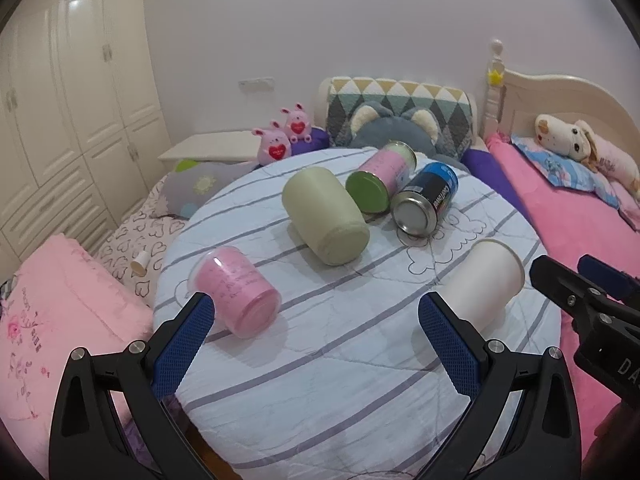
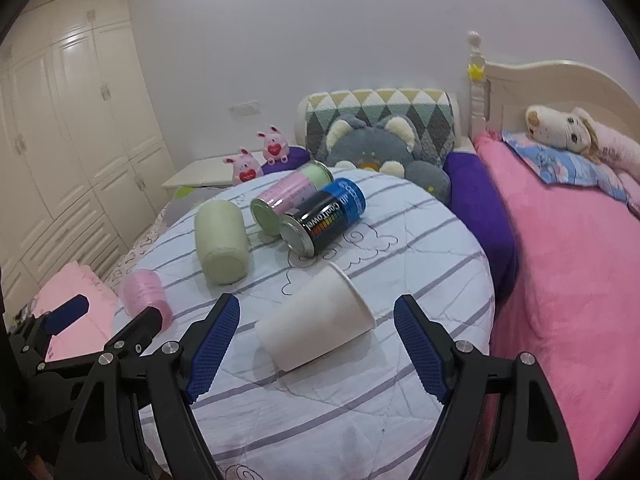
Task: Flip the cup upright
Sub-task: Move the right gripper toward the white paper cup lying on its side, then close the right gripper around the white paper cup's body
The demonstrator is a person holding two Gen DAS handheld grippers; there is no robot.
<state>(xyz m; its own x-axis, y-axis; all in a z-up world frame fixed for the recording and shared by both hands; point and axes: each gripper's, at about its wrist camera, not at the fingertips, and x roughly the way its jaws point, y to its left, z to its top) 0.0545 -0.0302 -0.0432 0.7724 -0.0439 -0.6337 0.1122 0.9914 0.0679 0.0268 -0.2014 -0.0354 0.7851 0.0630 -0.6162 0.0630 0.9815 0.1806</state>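
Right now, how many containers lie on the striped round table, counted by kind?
Cups: 3: white paper cup, pale green cup, clear plastic cup with pink filling.
Metal cans: 2: pink and green can, black and blue can.
Total: 5, all on their sides.

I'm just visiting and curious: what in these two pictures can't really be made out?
- White cup: its open mouth faces away in both views, so its inside is hidden.
- Pink cup: partly covered by the left gripper in the right wrist view.
- Black-and-blue can: small label text too small to read.
- Round table: near edge hidden behind the gripper frames; a cloth covers it.
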